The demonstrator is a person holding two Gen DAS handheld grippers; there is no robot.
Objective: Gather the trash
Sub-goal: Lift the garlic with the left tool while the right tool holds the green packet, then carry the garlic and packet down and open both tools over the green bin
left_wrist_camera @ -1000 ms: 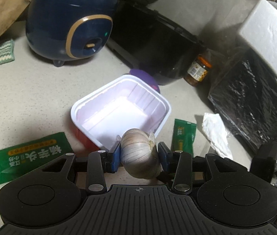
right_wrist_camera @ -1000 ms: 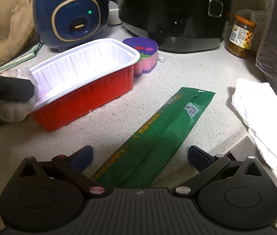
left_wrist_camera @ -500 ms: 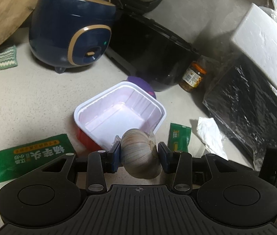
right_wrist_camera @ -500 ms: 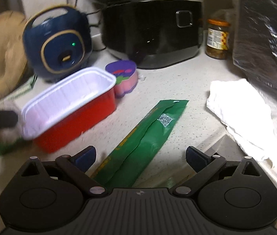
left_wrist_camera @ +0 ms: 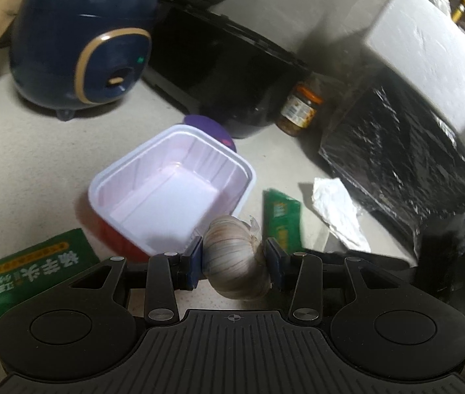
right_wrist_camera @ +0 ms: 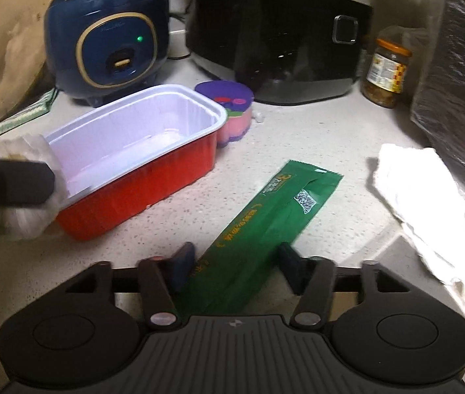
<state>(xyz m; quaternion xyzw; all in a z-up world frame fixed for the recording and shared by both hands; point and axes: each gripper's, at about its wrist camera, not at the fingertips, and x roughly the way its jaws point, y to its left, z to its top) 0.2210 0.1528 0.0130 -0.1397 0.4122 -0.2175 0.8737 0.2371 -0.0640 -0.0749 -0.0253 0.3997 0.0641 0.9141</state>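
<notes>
holding garlic bulb (left_wrist_camera: 234, 261) tight in your left gripper (left_wrist_camera: 234, 259), by red tray (left_wrist_camera: 170, 197) rim, ready to drop. your right gripper (right_wrist_camera: 234, 264) jaws just closing round green wrapper (right_wrist_camera: 265, 223) on counter; squeeze unclear.

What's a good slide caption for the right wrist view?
Right gripper closing around a green wrapper beside the red tray.

A pale speckled counter (right_wrist_camera: 298, 151) fills the middle of both views. On it: a blue cooker (right_wrist_camera: 107, 42) at upper left, a black cooker (right_wrist_camera: 278, 42) top centre, a jar (right_wrist_camera: 386, 69) at upper right, a red tray (right_wrist_camera: 140, 177) left of centre, a sponge (right_wrist_camera: 229, 111) just behind it, a green wrapper (right_wrist_camera: 265, 229) at centre and a white tissue (right_wrist_camera: 422, 197) at right.
</notes>
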